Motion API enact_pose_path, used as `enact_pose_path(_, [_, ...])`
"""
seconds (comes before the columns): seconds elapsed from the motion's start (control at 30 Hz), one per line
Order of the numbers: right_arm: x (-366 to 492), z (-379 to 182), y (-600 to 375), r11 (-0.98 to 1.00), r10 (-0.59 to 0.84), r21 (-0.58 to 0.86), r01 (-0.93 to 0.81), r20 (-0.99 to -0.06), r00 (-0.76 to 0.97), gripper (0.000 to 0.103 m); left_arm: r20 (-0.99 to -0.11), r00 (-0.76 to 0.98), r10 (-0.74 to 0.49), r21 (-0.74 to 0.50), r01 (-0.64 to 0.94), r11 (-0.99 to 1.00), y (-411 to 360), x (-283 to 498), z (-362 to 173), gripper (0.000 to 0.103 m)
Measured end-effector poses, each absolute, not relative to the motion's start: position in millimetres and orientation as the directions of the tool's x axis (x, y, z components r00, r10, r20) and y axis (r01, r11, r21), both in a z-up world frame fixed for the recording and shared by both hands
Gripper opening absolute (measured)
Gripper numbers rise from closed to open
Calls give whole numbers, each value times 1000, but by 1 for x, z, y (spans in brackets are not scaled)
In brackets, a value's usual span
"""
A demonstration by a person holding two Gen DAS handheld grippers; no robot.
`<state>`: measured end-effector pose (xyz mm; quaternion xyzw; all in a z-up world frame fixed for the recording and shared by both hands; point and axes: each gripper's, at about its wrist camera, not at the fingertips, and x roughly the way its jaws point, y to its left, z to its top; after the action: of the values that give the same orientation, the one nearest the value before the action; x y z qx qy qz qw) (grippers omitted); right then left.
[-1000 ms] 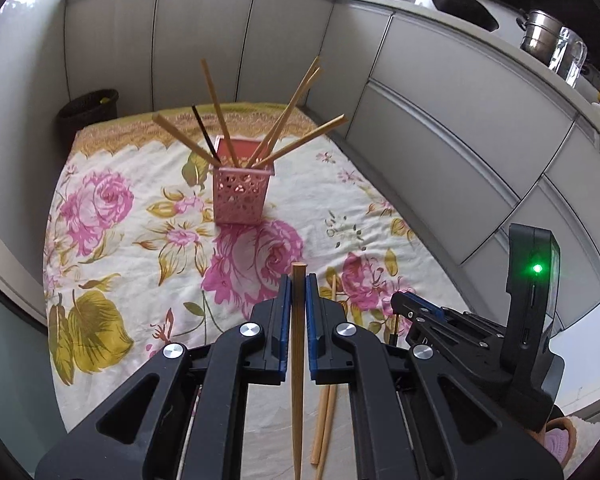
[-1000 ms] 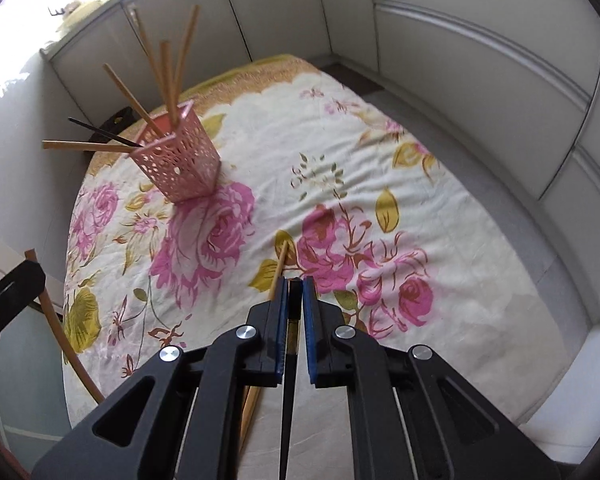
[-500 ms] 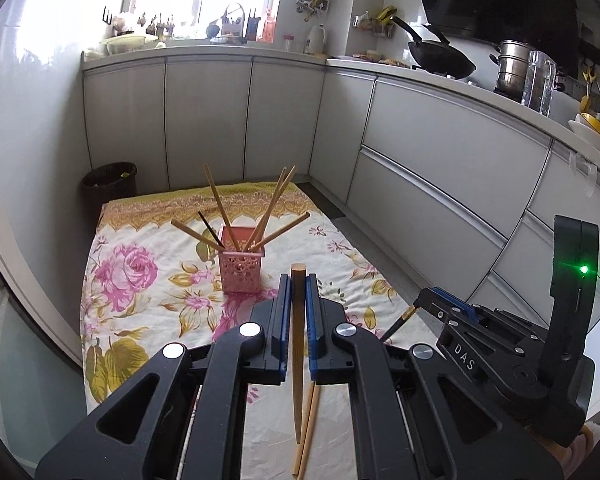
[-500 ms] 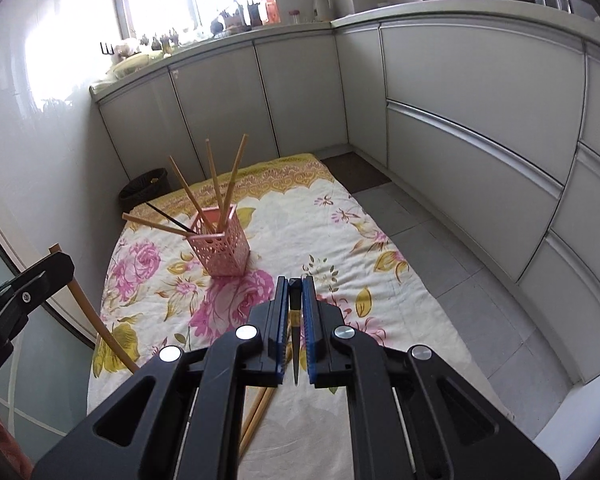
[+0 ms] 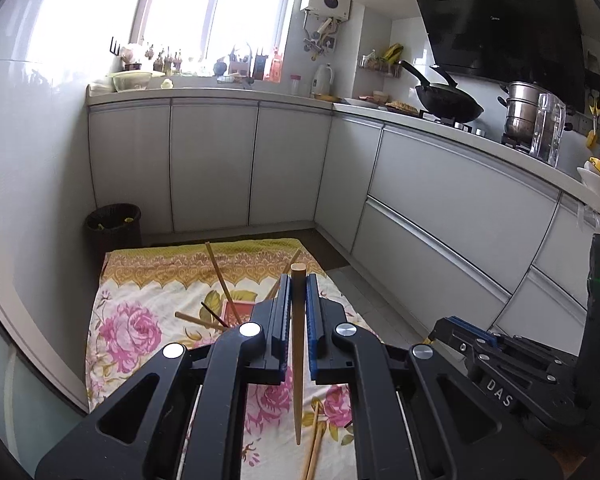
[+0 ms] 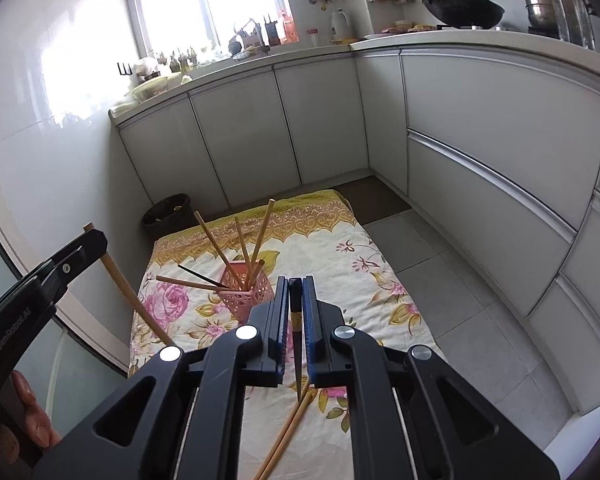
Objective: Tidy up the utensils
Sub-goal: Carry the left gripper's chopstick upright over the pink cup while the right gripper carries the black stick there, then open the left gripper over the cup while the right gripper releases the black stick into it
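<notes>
My left gripper (image 5: 298,286) is shut on a wooden chopstick (image 5: 298,360) that hangs point down between its blue pads, high above the floral cloth (image 5: 116,336). My right gripper (image 6: 296,290) is shut on a black chopstick (image 6: 296,344) with a gold band, also point down. A pink perforated holder (image 6: 244,296) stands on the cloth (image 6: 340,264) with several chopsticks in it; in the left wrist view the holder (image 5: 236,310) is mostly hidden behind the fingers. Two wooden chopsticks (image 6: 286,432) lie on the cloth below. The left gripper (image 6: 76,250) also shows at the right wrist view's left edge.
Grey kitchen cabinets (image 6: 480,152) run along the back and right. A dark waste bin (image 5: 114,226) stands in the corner beyond the cloth. Grey floor tiles (image 6: 460,292) lie right of the cloth. A wok (image 5: 448,106) and pots sit on the counter.
Both grippers have risen well above the cloth with their chopsticks and tilted up toward level, so the holder looks smaller and lower and the counter and window have come into view.
</notes>
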<state>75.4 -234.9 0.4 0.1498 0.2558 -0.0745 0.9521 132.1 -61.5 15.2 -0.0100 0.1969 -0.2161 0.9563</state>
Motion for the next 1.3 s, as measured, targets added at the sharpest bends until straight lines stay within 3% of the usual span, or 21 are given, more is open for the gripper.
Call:
enact_pose_path(0.47, [124,41,-241,941,49,311,132,-513,857,7,-358,847,-394,-97,386,917,-68,190,33,6])
enact_pose_path(0.87, [162,103,-245,941,46,326,91,-390,920,7,-275,907,-318,-77,309,948,-58,246,60,6])
enact_pose_path(1.1, [190,112,-235,944,52,323,68,-348,936,8,-324,899,-294,-102,276,956,-57,291,32,6])
enact_pose_path(1.2, [202,107,-231,944,62,324,61,-356,932,7,-384,872,-303,-121,278,953,-56,305,11,12])
enact_pose_path(1.23, [206,105,-229,945,63,322,60,-360,931,7,-395,868,-300,-132,269,954,-52,308,7,23])
enact_pose_path(1.3, [212,100,-225,947,63,316,60,-366,928,8,-388,873,-297,-155,256,954,-44,308,4,30])
